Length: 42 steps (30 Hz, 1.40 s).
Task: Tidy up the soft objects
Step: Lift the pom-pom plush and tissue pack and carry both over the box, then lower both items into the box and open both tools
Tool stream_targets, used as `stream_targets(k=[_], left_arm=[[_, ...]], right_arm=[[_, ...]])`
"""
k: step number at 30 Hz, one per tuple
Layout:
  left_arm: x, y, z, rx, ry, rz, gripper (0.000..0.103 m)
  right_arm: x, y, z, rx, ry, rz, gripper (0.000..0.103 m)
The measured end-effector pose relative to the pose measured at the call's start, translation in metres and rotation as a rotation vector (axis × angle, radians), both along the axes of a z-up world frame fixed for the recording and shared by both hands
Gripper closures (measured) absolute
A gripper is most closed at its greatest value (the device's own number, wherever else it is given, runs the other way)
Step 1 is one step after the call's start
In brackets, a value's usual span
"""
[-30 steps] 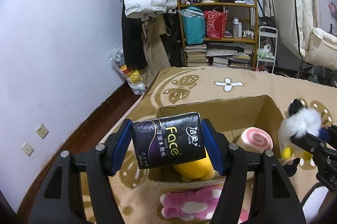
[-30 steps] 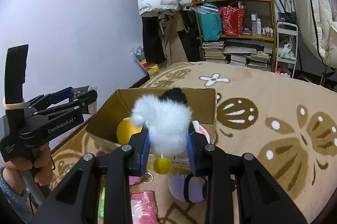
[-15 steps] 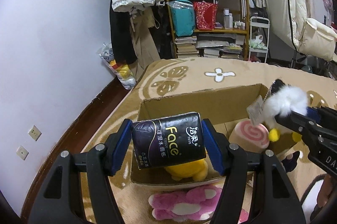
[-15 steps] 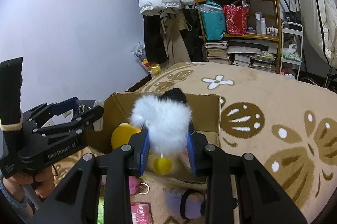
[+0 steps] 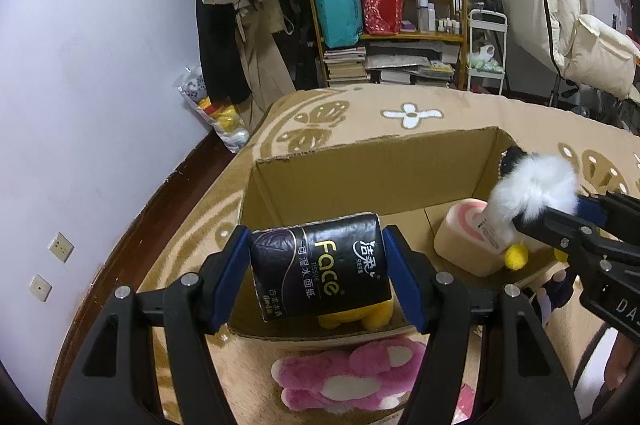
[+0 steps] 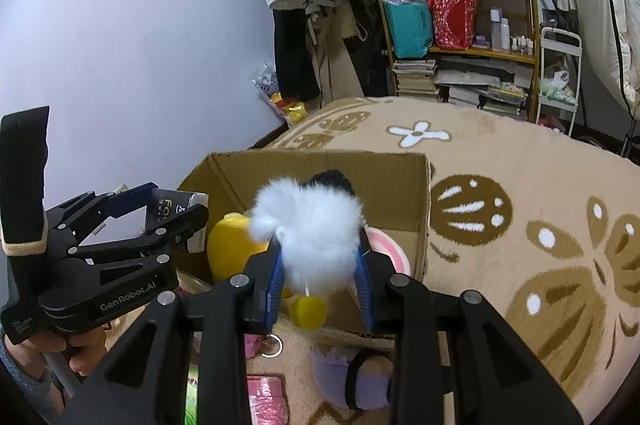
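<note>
My left gripper (image 5: pixel 318 267) is shut on a black tissue pack (image 5: pixel 320 265) printed "Face", held over the near left part of an open cardboard box (image 5: pixel 372 169). My right gripper (image 6: pixel 319 279) is shut on a fluffy white plush toy (image 6: pixel 310 229) with yellow pompom feet and a black top, held over the box's near right side. Inside the box lie a yellow plush (image 5: pixel 356 313) and a pink swirl roll cushion (image 5: pixel 464 237). In the right wrist view the left gripper (image 6: pixel 160 221) stands at the left over the box (image 6: pixel 320 165), its pack (image 6: pixel 168 211) just showing.
A pink plush (image 5: pixel 352 373) lies on the beige patterned carpet (image 5: pixel 412 113) in front of the box. A purple plush (image 6: pixel 352 377) and pink packets (image 6: pixel 264 401) lie near the box too. The white wall (image 5: pixel 100 65), hanging coats and a cluttered shelf (image 5: pixel 384 9) stand behind.
Both grippers have come lower and closer over the box with their loads still held. The white plush now hangs above the box's right side, by the pink roll cushion.
</note>
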State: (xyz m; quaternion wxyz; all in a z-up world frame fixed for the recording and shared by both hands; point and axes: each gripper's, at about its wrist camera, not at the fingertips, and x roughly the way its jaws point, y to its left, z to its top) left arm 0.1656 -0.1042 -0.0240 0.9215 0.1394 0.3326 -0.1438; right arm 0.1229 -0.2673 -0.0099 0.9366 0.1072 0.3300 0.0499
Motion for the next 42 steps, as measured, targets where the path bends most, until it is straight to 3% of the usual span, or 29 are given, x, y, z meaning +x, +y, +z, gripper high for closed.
stream_targets(k=[21, 31, 33, 35, 38, 42], left_arm=[[0.009, 0.003, -0.011, 0.018, 0.034, 0.019, 0.034], [0.000, 0.005, -0.005, 0.048, 0.003, 0.028, 0.025], [-0.002, 0.007, -0.002, 0.048, -0.003, 0.036, 0.018], [-0.004, 0.009, 0.001, 0.047, -0.019, 0.044, 0.011], [-0.009, 0.012, 0.006, 0.052, -0.035, 0.044, 0.011], [-0.017, 0.018, 0.015, 0.040, -0.048, 0.055, 0.007]], right_arm=[[0.002, 0.009, -0.008, -0.051, 0.031, 0.006, 0.070], [-0.002, 0.008, -0.010, -0.046, 0.037, 0.001, 0.067], [-0.003, 0.005, -0.009, -0.041, 0.040, -0.003, 0.066], [-0.005, 0.004, -0.008, -0.038, 0.038, -0.006, 0.061], [-0.009, 0.003, -0.004, -0.038, 0.028, -0.012, 0.043], [-0.016, 0.006, 0.004, -0.032, 0.006, -0.023, 0.029]])
